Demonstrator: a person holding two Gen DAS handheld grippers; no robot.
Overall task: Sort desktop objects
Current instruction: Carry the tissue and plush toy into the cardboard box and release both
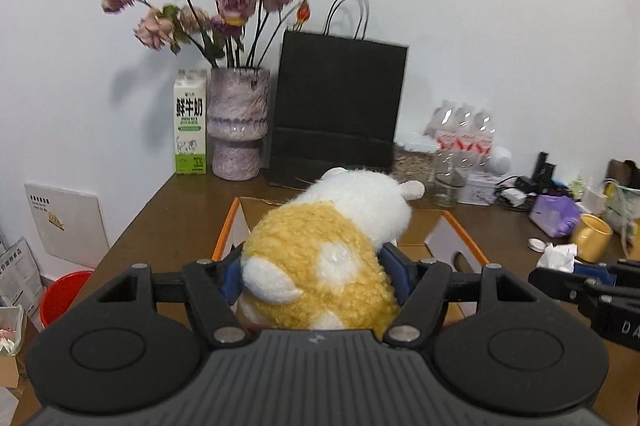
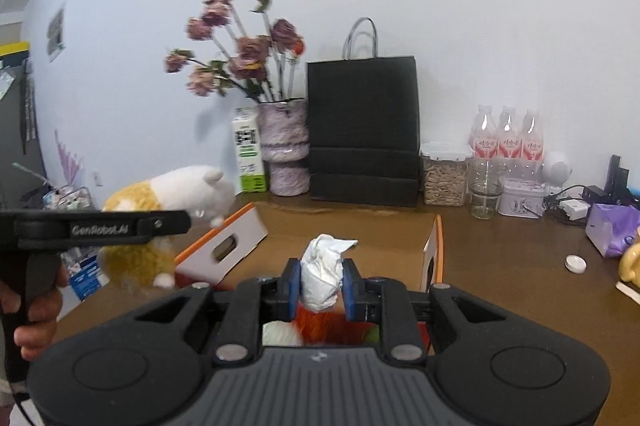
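Yellow-and-white plush hamster (image 1: 324, 250) clamped between left gripper (image 1: 312, 276) fingers, above open cardboard box (image 1: 448, 226) on brown table (image 1: 176, 210), right gripper (image 2: 322, 284) fingers narrow, pinching crumpled white tissue (image 2: 322, 272) over same box.

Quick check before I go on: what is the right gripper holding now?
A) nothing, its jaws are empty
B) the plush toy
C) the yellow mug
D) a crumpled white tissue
D: in the right wrist view the right gripper has its blue pads pressed on either side of a crumpled white tissue, above the open cardboard box; the plush toy sits in the left gripper instead.
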